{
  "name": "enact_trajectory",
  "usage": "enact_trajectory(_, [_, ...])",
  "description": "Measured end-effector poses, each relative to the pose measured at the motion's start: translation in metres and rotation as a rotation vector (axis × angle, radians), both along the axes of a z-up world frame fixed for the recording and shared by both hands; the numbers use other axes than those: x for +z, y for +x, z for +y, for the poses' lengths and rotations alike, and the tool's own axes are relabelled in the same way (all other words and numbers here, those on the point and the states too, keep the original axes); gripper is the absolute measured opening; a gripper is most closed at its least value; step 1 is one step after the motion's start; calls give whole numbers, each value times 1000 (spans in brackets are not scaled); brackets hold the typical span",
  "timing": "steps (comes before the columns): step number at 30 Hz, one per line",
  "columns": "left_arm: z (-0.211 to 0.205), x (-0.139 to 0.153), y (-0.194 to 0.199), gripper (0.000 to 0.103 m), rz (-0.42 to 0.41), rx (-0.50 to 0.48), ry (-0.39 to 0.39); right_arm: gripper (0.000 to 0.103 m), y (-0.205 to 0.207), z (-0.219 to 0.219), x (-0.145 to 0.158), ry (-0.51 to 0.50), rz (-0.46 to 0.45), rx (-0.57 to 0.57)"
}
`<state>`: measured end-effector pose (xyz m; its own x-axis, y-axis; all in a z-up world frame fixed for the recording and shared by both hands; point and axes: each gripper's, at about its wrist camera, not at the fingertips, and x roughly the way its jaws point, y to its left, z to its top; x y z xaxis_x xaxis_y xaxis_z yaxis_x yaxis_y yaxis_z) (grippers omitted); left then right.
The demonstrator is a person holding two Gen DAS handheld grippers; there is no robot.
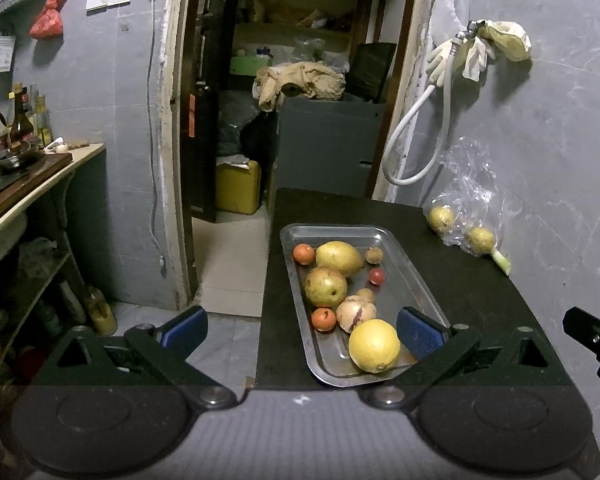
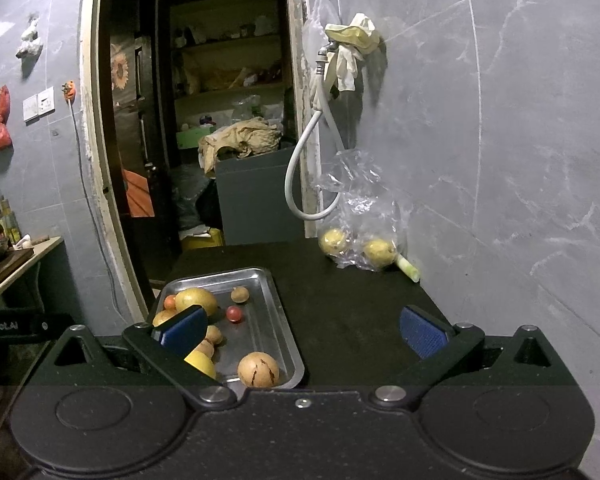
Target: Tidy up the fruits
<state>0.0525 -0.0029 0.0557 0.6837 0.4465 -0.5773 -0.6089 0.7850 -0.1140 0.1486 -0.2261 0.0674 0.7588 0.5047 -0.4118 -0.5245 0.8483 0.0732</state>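
Left wrist view: left hand-held gripper [image 1: 302,330] spread wide, nothing between its 2 blue pads [image 1: 418,336], hovering above near end of steel tray [image 1: 410,264]. Tray lying on black table [image 1: 472,292], towards its left edge, long side running away from camera. Counted in tray, 9 fruits: 1 large yellow round citrus [image 1: 374,345] nearest, 1 pale cracked fruit [image 1: 355,313] just behind and touching it, 2 orange ones [image 1: 324,319] at near and far left, 1 big yellow-green mango [image 1: 339,258], 1 blotchy yellow-green fruit [image 1: 325,286] touching the mango, 1 small red fruit [image 1: 377,276], 2 small brown ones [image 1: 374,255]. Clear plastic bag [image 1: 474,196] at far right of table against grey wall, 2 yellow fruits [image 1: 480,239] inside, 1 pale green stalk [image 1: 502,261] poking out beside them. Well apart from tray.

Right wrist view: right hand-held gripper [image 2: 302,330] also spread, empty, over bare table right of tray; left pad overlapping tray's fruits in pic. Same bag w/ 2 fruits ahead by wall. Fewer fruits visible in tray here, some hidden behind pad.

Bkgd: open doorway w/ shelves, 1 white hose [image 1: 412,136] looped on wall, side counter w/ several bottles [image 1: 20,120], exact no. unclear.
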Motion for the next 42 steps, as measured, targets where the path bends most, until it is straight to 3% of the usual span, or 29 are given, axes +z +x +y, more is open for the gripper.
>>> enact_trajectory(27, [-30, -13, -33, 103, 19, -5, 11, 102, -31, -23, -18, -26, 6, 59])
enact_trajectory(42, [-38, -34, -53, 103, 41, -27, -1, 102, -43, -34, -28, -23, 19, 79])
